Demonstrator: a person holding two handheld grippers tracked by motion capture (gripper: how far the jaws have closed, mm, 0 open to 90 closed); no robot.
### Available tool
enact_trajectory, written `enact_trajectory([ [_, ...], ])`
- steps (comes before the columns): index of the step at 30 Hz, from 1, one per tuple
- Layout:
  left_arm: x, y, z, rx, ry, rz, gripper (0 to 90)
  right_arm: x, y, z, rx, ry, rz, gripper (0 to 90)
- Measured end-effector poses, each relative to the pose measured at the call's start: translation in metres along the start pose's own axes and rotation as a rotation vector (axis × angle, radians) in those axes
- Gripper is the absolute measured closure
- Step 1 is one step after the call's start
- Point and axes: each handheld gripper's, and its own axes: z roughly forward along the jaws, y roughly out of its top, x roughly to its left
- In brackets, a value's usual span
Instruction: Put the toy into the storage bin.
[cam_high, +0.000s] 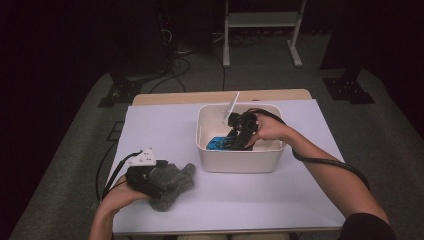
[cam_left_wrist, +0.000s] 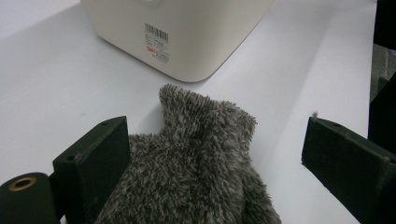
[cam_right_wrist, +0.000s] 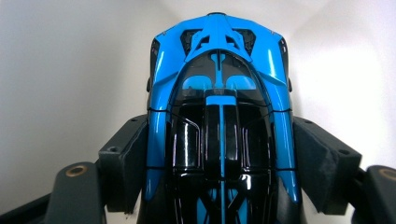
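High view: the right hand-held gripper (cam_high: 239, 139) is reaching down into a cream tub (cam_high: 240, 161) that is sitting right of centre on the worktop (cam_high: 165, 130), toward its far edge. A blue and black toy car (cam_high: 218, 144) is lying inside the tub, at its left part, with the jaws at it. A white tag (cam_high: 230, 107) is sticking up at the tub's far rim.

Right gripper view: the toy car (cam_right_wrist: 219, 121) is sitting lengthwise between the two black jaws, and both pads are pressing against its blue flanks. The jaws are standing wide, gripping the car across its width. Pale tub walls are showing behind the car.

High view: the left hand-held gripper (cam_high: 167, 181) is resting at the near left of the worktop, over a grey fuzzy mitten (cam_high: 172, 192), well apart from the tub.

Left gripper view: the mitten (cam_left_wrist: 196, 168) is lying flat on the worktop between the jaws. The left jaw is lying against its fuzzy edge; the right jaw is standing clear of it with bare worktop between, so this gripper is open and holding nothing. The tub's near corner, with a barcode sticker (cam_left_wrist: 156, 43), is showing just beyond the mitten's tip.
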Motion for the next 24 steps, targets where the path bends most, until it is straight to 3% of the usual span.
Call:
enact_trajectory([
  [18,-0.001,0.001,-0.001,-0.002,0.001,0.004,7.5,0.0,0.001,0.015,0.07,0.007,-0.002,25.1],
  [24,-0.001,0.0,0.0,0.005,-0.002,0.006,7.5,0.0,0.0,0.015,0.067,0.017,0.004,25.1],
])
